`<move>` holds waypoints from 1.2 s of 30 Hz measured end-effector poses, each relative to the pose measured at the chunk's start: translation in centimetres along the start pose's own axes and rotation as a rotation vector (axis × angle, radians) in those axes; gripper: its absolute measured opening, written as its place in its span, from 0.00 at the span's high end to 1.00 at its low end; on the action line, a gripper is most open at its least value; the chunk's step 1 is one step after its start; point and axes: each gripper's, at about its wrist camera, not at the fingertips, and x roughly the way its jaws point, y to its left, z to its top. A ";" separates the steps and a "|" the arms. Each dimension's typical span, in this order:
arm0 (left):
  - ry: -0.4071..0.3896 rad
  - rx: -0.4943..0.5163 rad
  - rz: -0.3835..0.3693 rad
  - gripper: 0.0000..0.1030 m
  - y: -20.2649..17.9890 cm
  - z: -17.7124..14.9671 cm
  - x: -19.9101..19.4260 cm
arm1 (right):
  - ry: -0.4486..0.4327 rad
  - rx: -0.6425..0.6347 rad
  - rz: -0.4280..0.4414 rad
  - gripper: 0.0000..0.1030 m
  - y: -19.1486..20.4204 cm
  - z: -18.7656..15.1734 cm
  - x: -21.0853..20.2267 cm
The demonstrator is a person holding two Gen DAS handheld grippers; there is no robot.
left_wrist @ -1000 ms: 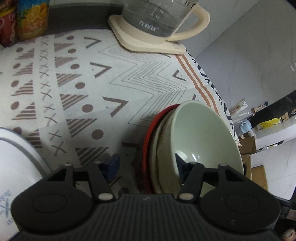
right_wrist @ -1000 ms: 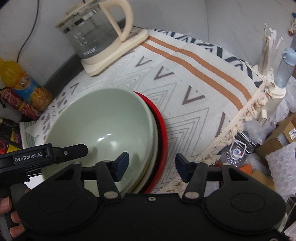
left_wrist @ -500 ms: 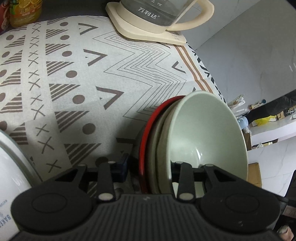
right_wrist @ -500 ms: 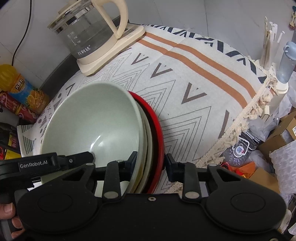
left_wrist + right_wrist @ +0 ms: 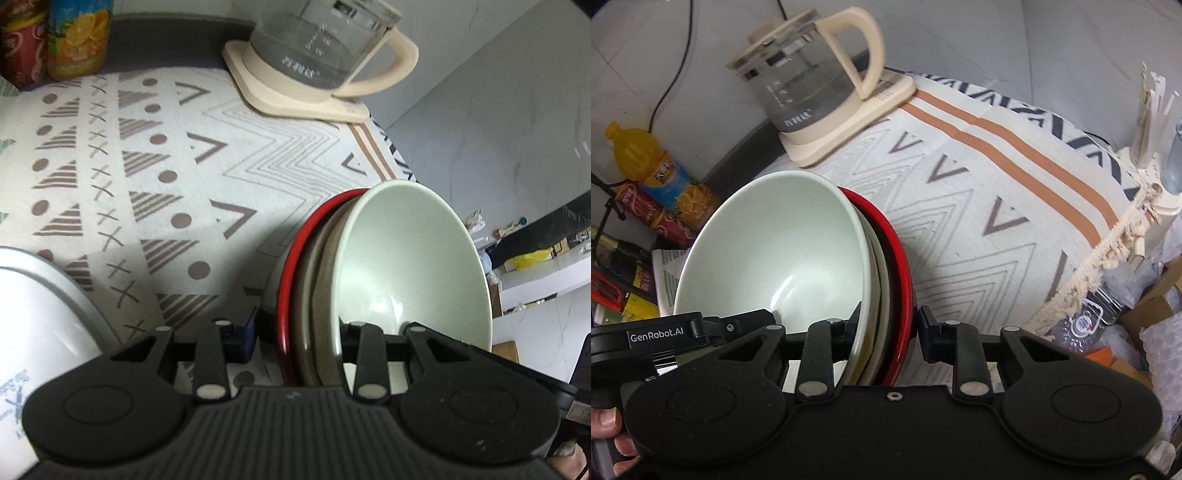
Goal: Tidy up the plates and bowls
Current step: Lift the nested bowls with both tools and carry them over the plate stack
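A stack of dishes is held between both grippers: a pale green bowl (image 5: 406, 258) (image 5: 775, 251) on top, a beige plate (image 5: 317, 295) (image 5: 877, 288) under it, and a red plate (image 5: 291, 273) (image 5: 901, 280) at the bottom. My left gripper (image 5: 297, 332) is shut on the stack's rim, one finger under the red plate and one inside the bowl. On the opposite rim my right gripper (image 5: 888, 321) is shut the same way. The stack is tilted above the patterned tablecloth (image 5: 221, 155). The left gripper's black housing (image 5: 661, 338) shows in the right wrist view.
A glass kettle on a cream base (image 5: 317, 59) (image 5: 816, 88) stands at the back. A juice bottle (image 5: 77, 37) (image 5: 653, 166) and a red can (image 5: 661, 218) stand near the wall. A white vessel (image 5: 44, 325) is close on the left. The cloth's fringed edge (image 5: 1108, 251) drops to boxes.
Both grippers' jaws, open astride the rim a second ago, have shut on the stack. The stack now sits a little higher and more tilted in both views.
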 end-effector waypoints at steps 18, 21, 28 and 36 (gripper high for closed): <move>-0.127 -0.068 0.060 0.67 1.3 -1.4 -5.2 | -0.027 -0.107 0.103 0.74 3.6 0.1 -1.1; -0.154 -0.084 0.075 0.67 1.6 -1.7 -6.3 | -0.030 -0.129 0.128 0.74 4.5 0.1 -1.2; -0.218 -0.131 0.106 0.67 2.8 -2.7 -9.0 | -0.034 -0.187 0.186 0.74 6.6 -0.1 -1.2; -0.280 -0.197 0.142 0.67 4.4 -4.6 -11.9 | -0.031 -0.250 0.251 0.74 9.4 -0.9 -1.4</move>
